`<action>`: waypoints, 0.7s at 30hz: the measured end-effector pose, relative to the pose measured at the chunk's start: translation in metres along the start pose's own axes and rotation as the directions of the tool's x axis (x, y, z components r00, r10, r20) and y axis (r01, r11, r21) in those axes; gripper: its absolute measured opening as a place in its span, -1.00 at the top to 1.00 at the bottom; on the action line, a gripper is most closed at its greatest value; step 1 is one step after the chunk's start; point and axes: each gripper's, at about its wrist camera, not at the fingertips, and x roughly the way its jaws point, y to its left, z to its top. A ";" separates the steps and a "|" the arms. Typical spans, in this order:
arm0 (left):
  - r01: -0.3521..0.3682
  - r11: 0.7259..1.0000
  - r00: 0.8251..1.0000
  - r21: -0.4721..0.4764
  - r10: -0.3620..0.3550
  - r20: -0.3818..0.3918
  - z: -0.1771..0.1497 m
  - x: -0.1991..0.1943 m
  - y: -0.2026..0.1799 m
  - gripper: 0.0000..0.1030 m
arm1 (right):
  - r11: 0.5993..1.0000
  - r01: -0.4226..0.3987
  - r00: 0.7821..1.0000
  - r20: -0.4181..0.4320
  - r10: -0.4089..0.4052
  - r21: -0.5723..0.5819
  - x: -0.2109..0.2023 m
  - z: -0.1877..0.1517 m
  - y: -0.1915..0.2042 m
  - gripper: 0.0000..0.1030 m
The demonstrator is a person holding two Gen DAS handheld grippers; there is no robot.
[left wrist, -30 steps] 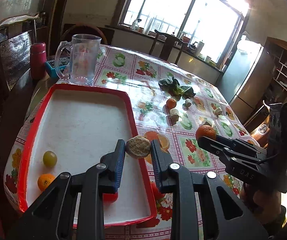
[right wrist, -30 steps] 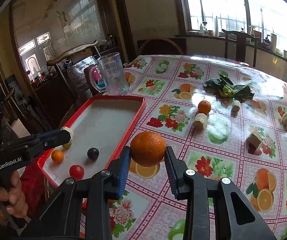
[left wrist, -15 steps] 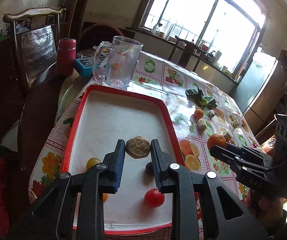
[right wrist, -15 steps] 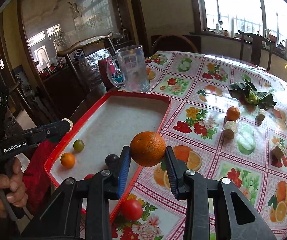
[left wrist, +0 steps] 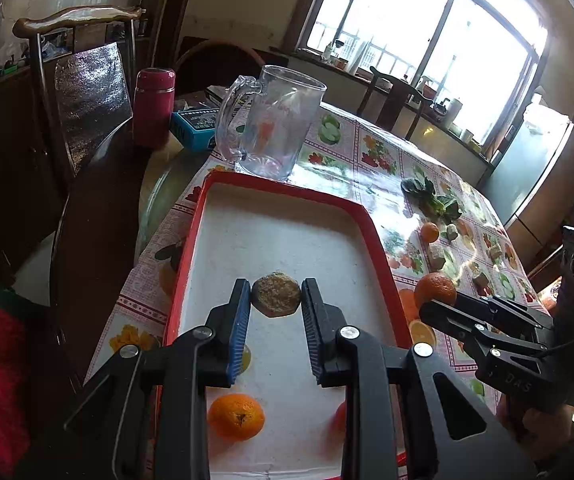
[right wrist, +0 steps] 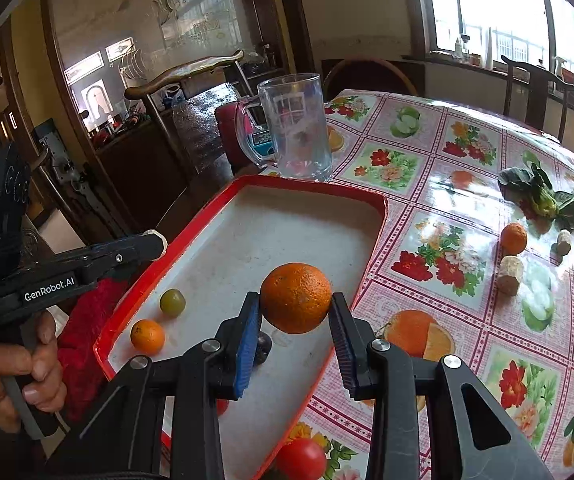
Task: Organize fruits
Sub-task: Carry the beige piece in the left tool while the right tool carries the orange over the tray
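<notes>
The left gripper (left wrist: 276,295) has its 2 blue-padded fingers (left wrist: 240,320) clamped on a flat, brownish rough-skinned fruit (left wrist: 276,294), held above the white floor of the red-rimmed tray (left wrist: 285,188). The right gripper (right wrist: 295,312) pinches a large orange (right wrist: 295,297) between its pads, over the right part of the tray near its right rim.

Lying in the tray's near end are a small orange (right wrist: 147,336), a green round fruit (right wrist: 172,302) just beyond it, a dark round fruit (right wrist: 262,347) partly hidden behind the right gripper's left finger, and a red fruit that barely shows. A tomato (right wrist: 301,459) sits on the flowered tablecloth (right wrist: 427,168) just outside the tray's near right corner.

At the tray's far end stands a clear glass mug (left wrist: 273,122), with a red flask (left wrist: 154,106) and a blue box (left wrist: 195,126) to its left. Farther right on the table lie a second small orange (right wrist: 513,238), leafy greens (right wrist: 543,198) and several pale chunks (right wrist: 509,274). A hand (right wrist: 11,368) grips the left gripper's handle.
</notes>
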 end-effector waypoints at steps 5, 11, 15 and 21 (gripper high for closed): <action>-0.012 1.000 1.000 0.007 0.012 -0.022 0.006 0.014 0.003 0.54 | 1.000 -0.009 1.000 -0.020 0.009 -0.006 0.014 0.004 0.003 0.32; -0.025 1.000 0.998 -0.002 0.025 -0.058 0.008 0.031 0.009 0.54 | 1.000 -0.016 0.999 -0.048 0.015 -0.006 0.033 0.006 0.002 0.32; -0.031 1.000 0.996 -0.002 0.031 -0.081 0.007 0.040 0.012 0.54 | 1.000 -0.023 0.997 -0.074 0.023 -0.010 0.048 0.006 0.003 0.32; -0.039 0.999 0.991 0.001 0.039 -0.127 0.005 0.055 0.015 0.54 | 0.999 -0.035 0.993 -0.114 0.033 -0.020 0.069 0.006 0.007 0.32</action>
